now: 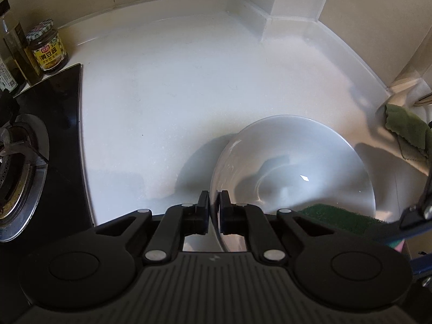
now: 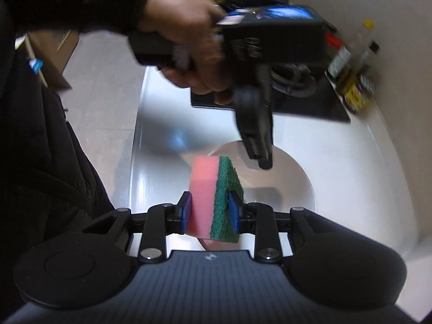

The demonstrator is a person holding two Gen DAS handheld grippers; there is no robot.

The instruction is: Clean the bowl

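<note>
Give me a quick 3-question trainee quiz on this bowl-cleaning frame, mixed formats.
1. True or false: the left hand-held gripper is shut on the rim of the white bowl.
2. Which face of the sponge in the right hand-held gripper is toward the bowl: A) pink foam B) green scouring pad?
3. Fill in: on the counter, the jar stands beside the ___.

Key: 1 true; 2 B; 3 gas stove.
</note>
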